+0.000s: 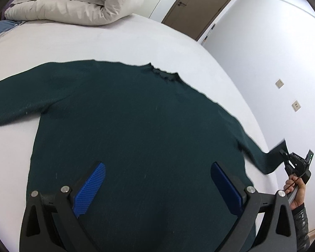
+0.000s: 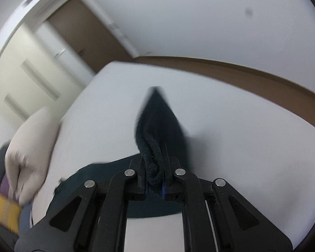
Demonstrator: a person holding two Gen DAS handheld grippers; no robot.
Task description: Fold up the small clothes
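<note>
A white bed sheet (image 1: 119, 42) covers the mattress, and at its far end lies a rolled cream duvet (image 1: 77, 2) — with a blue cloth (image 1: 2, 29) just beside it at the left edge. Behind the bed stands a brown door (image 1: 199, 6) in a white wall (image 1: 262, 42), which carries two small wall sockets (image 1: 280, 83). In the blurred right wrist view a yellow and purple object (image 2: 4, 205) — possibly a box — shows near the duvet.

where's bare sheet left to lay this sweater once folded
Bare bed sheet lies between the sweater collar and the rolled duvet, and right of the shoulder toward the bed edge. The near middle is covered by the sweater; right gripper holds its cuff.
</note>
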